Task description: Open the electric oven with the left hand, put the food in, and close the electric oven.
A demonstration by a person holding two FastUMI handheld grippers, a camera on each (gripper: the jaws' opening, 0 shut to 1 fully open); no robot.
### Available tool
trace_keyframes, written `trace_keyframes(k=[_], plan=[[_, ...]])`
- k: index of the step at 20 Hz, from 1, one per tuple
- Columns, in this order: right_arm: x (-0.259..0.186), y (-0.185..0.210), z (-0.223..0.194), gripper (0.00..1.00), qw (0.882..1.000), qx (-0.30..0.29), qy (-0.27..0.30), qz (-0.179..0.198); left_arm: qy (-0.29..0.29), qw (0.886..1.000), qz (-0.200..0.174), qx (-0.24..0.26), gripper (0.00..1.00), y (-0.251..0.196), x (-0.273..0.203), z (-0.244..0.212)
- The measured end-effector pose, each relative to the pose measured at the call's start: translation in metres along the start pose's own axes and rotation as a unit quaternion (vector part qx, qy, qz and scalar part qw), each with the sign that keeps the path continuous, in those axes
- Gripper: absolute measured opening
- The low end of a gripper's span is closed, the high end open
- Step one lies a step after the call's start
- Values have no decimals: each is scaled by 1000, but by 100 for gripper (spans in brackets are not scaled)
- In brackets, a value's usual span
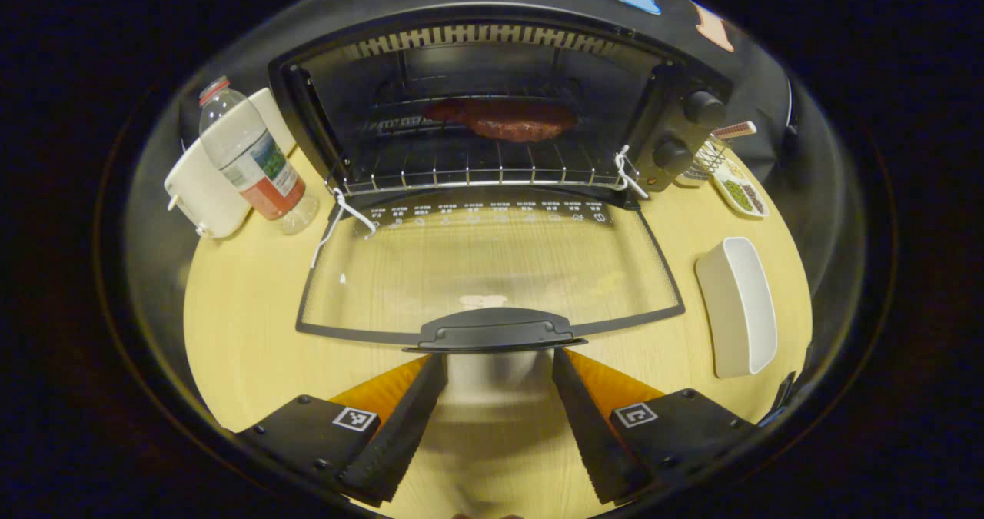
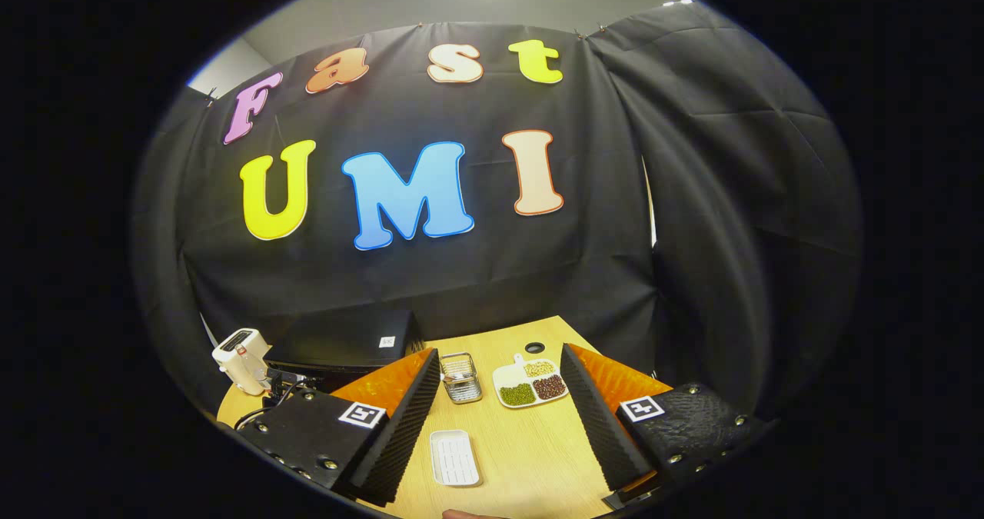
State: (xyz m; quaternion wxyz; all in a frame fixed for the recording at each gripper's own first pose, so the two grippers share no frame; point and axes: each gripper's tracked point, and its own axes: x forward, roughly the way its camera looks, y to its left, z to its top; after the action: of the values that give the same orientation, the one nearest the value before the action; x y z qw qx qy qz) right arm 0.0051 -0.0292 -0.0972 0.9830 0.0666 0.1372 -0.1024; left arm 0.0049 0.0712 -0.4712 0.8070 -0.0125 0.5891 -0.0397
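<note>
Oven (image 1: pixel 492 104) door (image 1: pixel 492 273) lies flat open on the table (image 1: pixel 246 327); the food (image 1: pixel 503 119) already sits on the rack inside. Left gripper (image 1: pixel 498 365), fingers spread, faces the door handle (image 1: pixel 496 331) with tips just beside it, likely lined up to lift it shut. Right gripper (image 2: pixel 498 380), spread and empty, hangs above the white tray (image 2: pixel 453 457), out of the way.

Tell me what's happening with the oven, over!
Left gripper open, just short of the door handle. Right gripper open, holding nothing. Oven door down flat; food on the rack. Nothing blocking the door.
</note>
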Motion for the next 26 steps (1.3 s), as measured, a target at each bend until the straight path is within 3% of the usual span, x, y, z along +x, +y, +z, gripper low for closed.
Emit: trace_keyframes(k=[5,9,11,26], plan=[[-3,5,-4,95,1000,-6,4,2,9,1000,5,12,99,4,9,0],[-3,10,-9,95,1000,-2,10,6,2,1000,0,4,94,3,2,2],[-2,13,-10,95,1000,-1,9,11,-7,1000,-2,5,99,2,-7,4],[-2,31,-1,95,999,14,-1,42,-86,996,-10,-13,99,-1,-62,33]])
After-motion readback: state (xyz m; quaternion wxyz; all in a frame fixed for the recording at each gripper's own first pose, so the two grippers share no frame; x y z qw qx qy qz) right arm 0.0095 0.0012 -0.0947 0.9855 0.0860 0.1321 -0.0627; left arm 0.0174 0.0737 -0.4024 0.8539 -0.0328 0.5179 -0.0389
